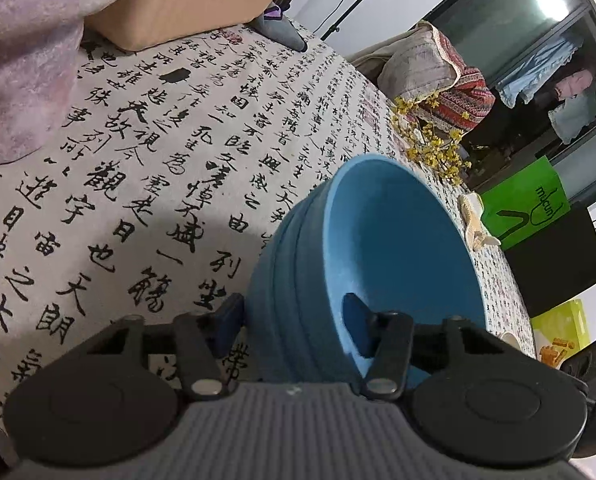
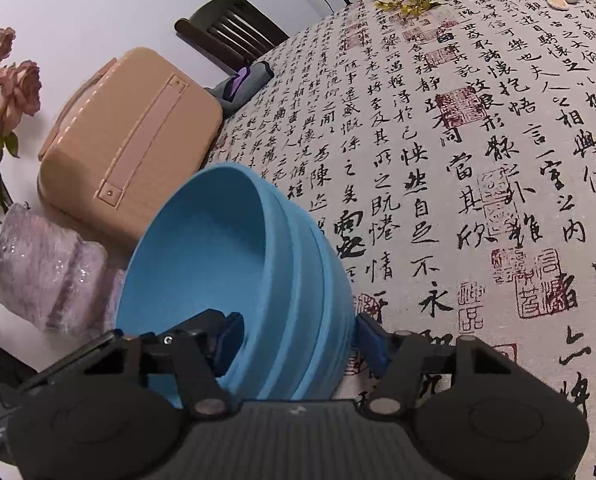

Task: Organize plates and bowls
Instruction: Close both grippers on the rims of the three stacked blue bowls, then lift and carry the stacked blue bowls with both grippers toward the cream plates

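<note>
Both grippers are on the same blue bowl stack (image 1: 382,248), which sits on the calligraphy tablecloth (image 1: 146,168). Left gripper (image 1: 294,328) straddles the stack's rim: one pad inside the top bowl, the other outside the wall and apparently short of it, so I can't tell if it's clamped. Right gripper (image 2: 298,340) straddles the opposite rim, one pad inside, one outside against the wall; looks clenched on the stack. The stack looks like three or four nested bowls. Purple vase (image 2: 46,276) is just beside the stack, tan case (image 2: 130,136) behind it, yellow flowers (image 1: 434,140) past it at the table's far edge.
</note>
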Motion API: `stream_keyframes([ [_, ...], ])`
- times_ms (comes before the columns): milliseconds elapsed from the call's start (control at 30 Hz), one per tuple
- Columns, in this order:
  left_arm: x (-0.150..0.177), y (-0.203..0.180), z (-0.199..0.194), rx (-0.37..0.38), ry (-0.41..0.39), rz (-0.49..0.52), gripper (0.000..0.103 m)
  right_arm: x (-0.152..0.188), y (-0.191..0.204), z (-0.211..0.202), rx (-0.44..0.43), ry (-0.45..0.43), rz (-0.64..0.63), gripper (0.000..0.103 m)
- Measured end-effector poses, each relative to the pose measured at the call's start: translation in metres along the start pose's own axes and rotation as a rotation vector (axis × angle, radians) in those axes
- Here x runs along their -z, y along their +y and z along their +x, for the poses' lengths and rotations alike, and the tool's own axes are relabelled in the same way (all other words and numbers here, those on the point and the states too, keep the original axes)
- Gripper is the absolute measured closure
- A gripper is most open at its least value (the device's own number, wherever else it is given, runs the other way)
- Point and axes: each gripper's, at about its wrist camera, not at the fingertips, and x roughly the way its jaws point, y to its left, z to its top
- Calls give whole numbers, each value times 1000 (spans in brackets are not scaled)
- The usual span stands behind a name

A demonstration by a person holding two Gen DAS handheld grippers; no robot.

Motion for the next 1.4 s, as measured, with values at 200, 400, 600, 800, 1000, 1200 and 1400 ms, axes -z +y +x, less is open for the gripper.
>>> stream_keyframes([
  [200, 5, -5, -3, -32, -29, 10, 56, -1, 3, 2, 46, -1, -1, 61],
  [400, 11, -6, -5, -60, -39, 8, 57, 0, 3, -2, 56, -8, -10, 66],
  [600, 18, -8, -8, -58, -43, -2, 57, 4, 2, -9, 57, -11, -9, 67],
  [800, 24, -16, -13, -58, -63, 1, 57, 6, -2, -21, 52, -22, -4, 67],
  [1000, 29, -25, -15, -51, -82, 3, 57, 4, -5, -31, 47, -35, 0, 67],
  [1200, 36, -35, -14, -39, -89, 10, 57, 4, -12, -44, 47, -48, 2, 67],
  [1400, 43, -48, -13, -32, -92, 24, 57, 4, -22, -57, 47, -66, 9, 67],
])
